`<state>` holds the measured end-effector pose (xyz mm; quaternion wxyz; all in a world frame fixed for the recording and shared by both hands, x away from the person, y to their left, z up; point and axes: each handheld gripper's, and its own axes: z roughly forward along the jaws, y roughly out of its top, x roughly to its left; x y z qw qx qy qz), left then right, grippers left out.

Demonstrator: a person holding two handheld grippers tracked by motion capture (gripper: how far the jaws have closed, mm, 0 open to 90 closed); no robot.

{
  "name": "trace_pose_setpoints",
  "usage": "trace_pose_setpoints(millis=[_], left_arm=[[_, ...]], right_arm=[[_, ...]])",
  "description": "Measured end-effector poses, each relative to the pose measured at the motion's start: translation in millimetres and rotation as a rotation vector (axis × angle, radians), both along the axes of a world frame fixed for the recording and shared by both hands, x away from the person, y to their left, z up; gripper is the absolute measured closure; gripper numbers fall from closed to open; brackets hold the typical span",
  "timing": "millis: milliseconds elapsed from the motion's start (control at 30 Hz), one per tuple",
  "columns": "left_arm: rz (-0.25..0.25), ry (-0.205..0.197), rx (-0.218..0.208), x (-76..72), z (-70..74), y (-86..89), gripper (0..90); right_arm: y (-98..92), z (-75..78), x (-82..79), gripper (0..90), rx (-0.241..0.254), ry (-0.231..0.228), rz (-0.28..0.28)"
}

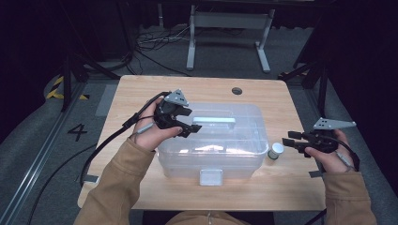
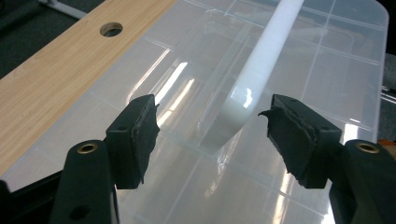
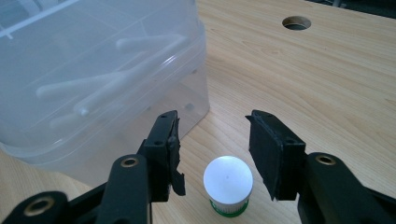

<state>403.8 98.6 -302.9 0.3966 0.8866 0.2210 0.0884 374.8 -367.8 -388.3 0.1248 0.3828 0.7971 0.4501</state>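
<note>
The wooden table (image 1: pixel 141 93) carried a clear plastic storage box (image 1: pixel 244 154), lid on and front latch (image 1: pixel 210 177) toward the person, with a white carry handle (image 1: pixel 213 120) lying across the lid, its long axis running left to right. Pale stick-like items showed dimly through the box wall in the right gripper view; what they were could not be told. Just beside the box's right end stood a small white-capped jar (image 1: pixel 275 151) with a green base — upright and apart from the wall. The left gripper (image 1: pixel 187 126) hovered over the lid's left part, its jaws spread to either side of the handle's near end, neither pad seen touching it; the left hand (image 1: pixel 152 133) was raised off the table and turned inward. The right gripper (image 1: pixel 291 139) sat low at the table's right edge, pointed leftward at the jar, jaws spread and flanking the cap from just behind and above — nothing was held. The jar lay nearer the right hand (image 1: pixel 331 157), the handle nearer the left; a short forward reach probably would have put the cap between the pads.
</note>
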Motion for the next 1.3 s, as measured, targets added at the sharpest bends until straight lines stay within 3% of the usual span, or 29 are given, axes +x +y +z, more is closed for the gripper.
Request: trace_pose_setpoints(millis=[300,533,633,767,1133,1300], left_arm=[[-0.032,-0.008,0.040,4.5,-5.8,-14.4,45.8],[-0.080,-0.015,0.046,5.7,-3.1,-19.6,68.6],[-0.085,-0.033,0.089,5.6,0.2,-21.6,69.9],[-0.092,-0.021,0.126,7.0,4.6,-24.2,70.6],[-0.066,-0.020,0.133,19.6,19.2,-24.9,70.7],[-0.058,0.004,0.122,30.8,26.2,-24.2,70.5]], right_arm=[[1.1,2.9,-6.3,54.8,-0.003,-0.008,0.001],[-0.6,5.1,-14.5,57.9,-0.007,-0.017,0.005],[-0.9,5.3,-19.1,59.8,-0.011,-0.006,0.004],[-1.0,5.2,-23.0,60.6,-0.001,0.005,0.009],[1.6,8.1,-29.8,62.6,0.012,0.011,0.018],[4.6,10.5,-32.8,69.6,0.021,0.013,0.031]])
